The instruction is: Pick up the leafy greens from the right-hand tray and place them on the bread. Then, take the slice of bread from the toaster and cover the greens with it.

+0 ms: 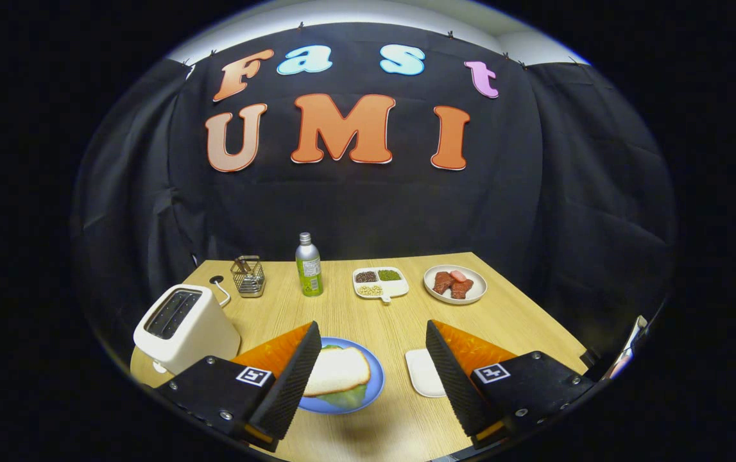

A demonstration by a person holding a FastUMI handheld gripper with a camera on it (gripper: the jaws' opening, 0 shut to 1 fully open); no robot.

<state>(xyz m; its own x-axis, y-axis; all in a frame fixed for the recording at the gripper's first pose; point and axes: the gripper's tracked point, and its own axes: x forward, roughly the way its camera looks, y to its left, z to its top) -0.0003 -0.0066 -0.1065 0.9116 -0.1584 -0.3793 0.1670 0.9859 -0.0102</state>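
Beyond your tongs (368, 378), whose fingers stand wide apart, a light wooden worktop (406, 314) runs back to a black cloth wall (368, 205). The cloth hangs in folds on both sides, clipped along its top edge beneath a pale, lit ceiling strip (368, 16).

Bread slice (337, 370) flat atop leafy greens (347, 398), blue plate (375, 378); toaster (183, 326) seemingly empty.
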